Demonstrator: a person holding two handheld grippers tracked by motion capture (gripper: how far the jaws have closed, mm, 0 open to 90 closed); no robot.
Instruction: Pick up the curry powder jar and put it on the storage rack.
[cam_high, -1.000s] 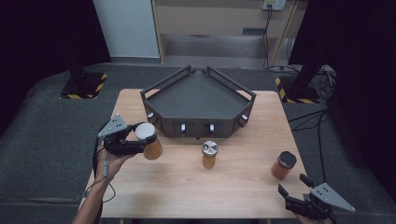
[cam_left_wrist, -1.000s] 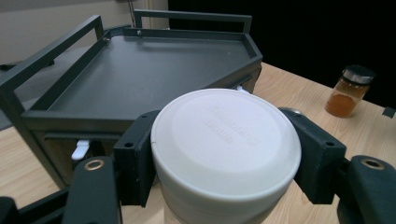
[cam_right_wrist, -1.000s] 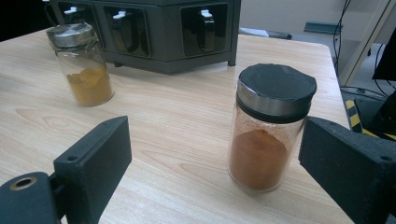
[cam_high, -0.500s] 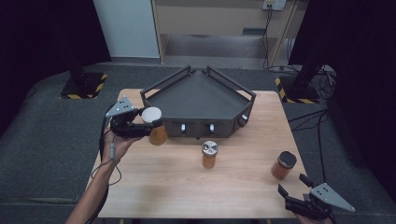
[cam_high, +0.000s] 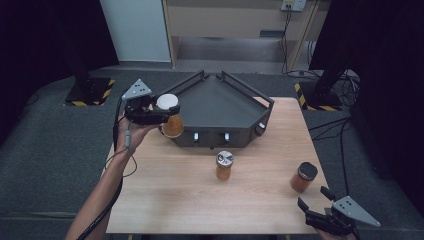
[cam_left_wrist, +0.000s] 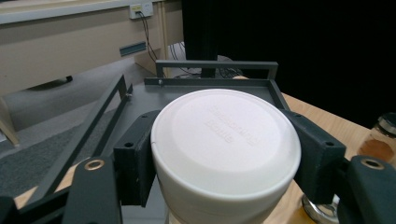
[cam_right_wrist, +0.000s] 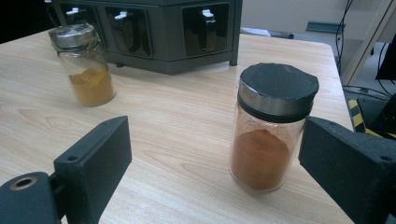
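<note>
High view: the left tongs (cam_high: 159, 116) sit at centre left of the frame, pinching a white-lidded jar (cam_high: 170, 116) of orange contents just under its lid. The jar is held clear of the worktop (cam_high: 170, 200), beside the left corner of the dark tray rack (cam_high: 220, 107). A silver-lidded jar (cam_high: 224, 165) stands at frame centre, in front of the rack. A black-lidded jar (cam_high: 303, 177) stands at lower right, with the right tongs (cam_high: 312, 212) just below it at the worktop's near edge, spread and holding nothing.

Left gripper view: the white-lidded jar (cam_left_wrist: 224, 149) takes the centre, both black pads pressed against its sides (lid bears faint raised lettering, not legible). The rack (cam_left_wrist: 205, 86) lies behind it at upper centre.

Right gripper view: the black-lidded jar (cam_right_wrist: 271, 126) stands upright on the worktop (cam_right_wrist: 177, 135) at centre right, beyond the spread jaws and apart from them. The silver-lidded jar (cam_right_wrist: 86, 63) stands at upper left, near the rack (cam_right_wrist: 163, 28).
</note>
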